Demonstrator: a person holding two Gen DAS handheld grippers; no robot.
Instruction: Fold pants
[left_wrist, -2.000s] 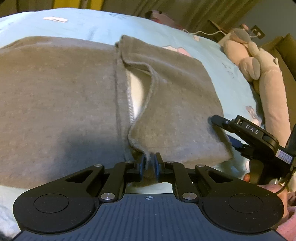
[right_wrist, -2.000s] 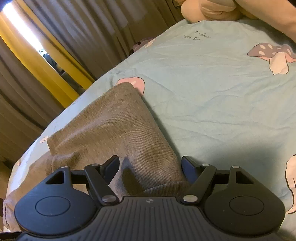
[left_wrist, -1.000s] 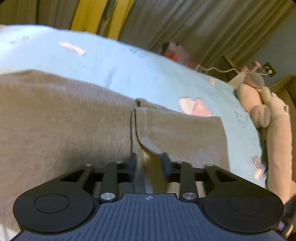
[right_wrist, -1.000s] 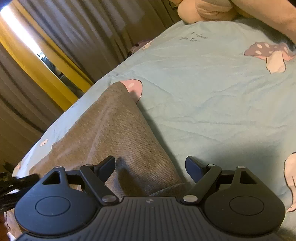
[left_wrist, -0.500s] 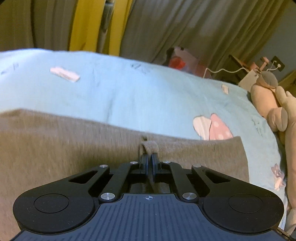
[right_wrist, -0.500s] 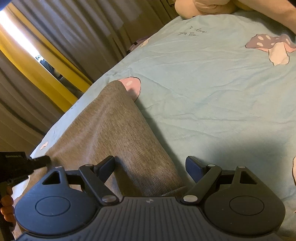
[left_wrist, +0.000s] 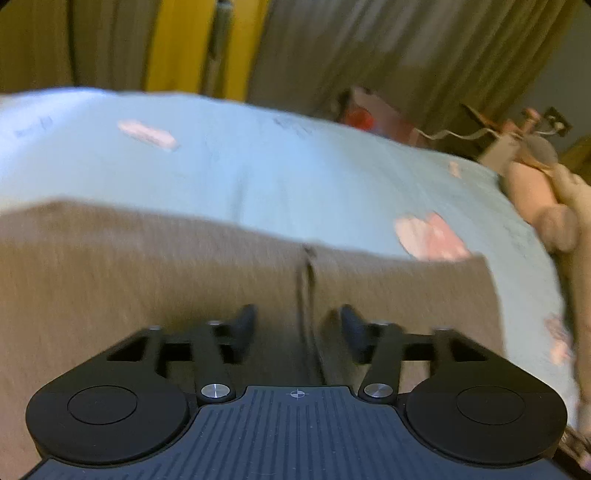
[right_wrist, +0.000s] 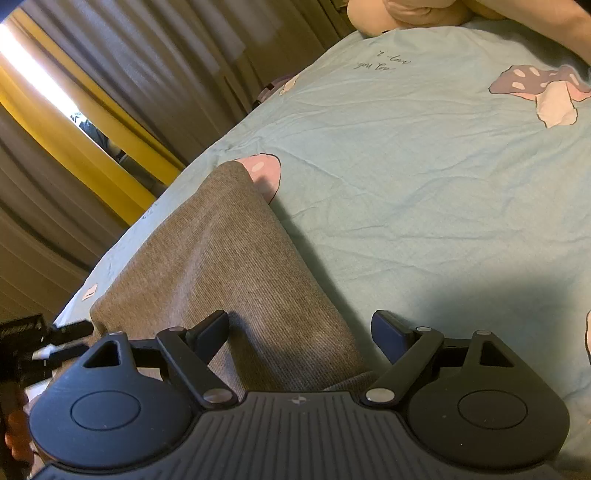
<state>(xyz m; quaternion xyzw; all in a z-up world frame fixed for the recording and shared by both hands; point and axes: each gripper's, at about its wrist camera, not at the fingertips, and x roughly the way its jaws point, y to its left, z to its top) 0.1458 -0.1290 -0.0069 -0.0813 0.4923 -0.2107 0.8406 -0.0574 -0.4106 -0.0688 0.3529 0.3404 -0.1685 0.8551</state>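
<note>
I see the grey pants (left_wrist: 147, 280) lying folded on the bed (left_wrist: 258, 177), spread over its light blue sheet with the mushroom prints. In my left wrist view, which is blurred, the left gripper (left_wrist: 297, 325) points down at the cloth, and its jaws are opening, parted to either side of a dark seam or fold line (left_wrist: 304, 280) that runs up the fabric between them. The cloth lies under and between the fingertips, but neither pad presses on it, so I read the grip as released. The far edge of the pants runs across the bed ahead of the jaws, with bare sheet beyond it.

In my right wrist view the right gripper (right_wrist: 299, 328) stands with its jaws spread wide. The pants (right_wrist: 229, 266) stretch away from it as a long grey strip toward a pink mushroom print (right_wrist: 264, 173). The near end of the strip lies between the two fingers without being pinched; the right finger (right_wrist: 391, 332) is over bare sheet just beside the cloth's edge. At the left border of that view I can see the other gripper's dark body.
</note>
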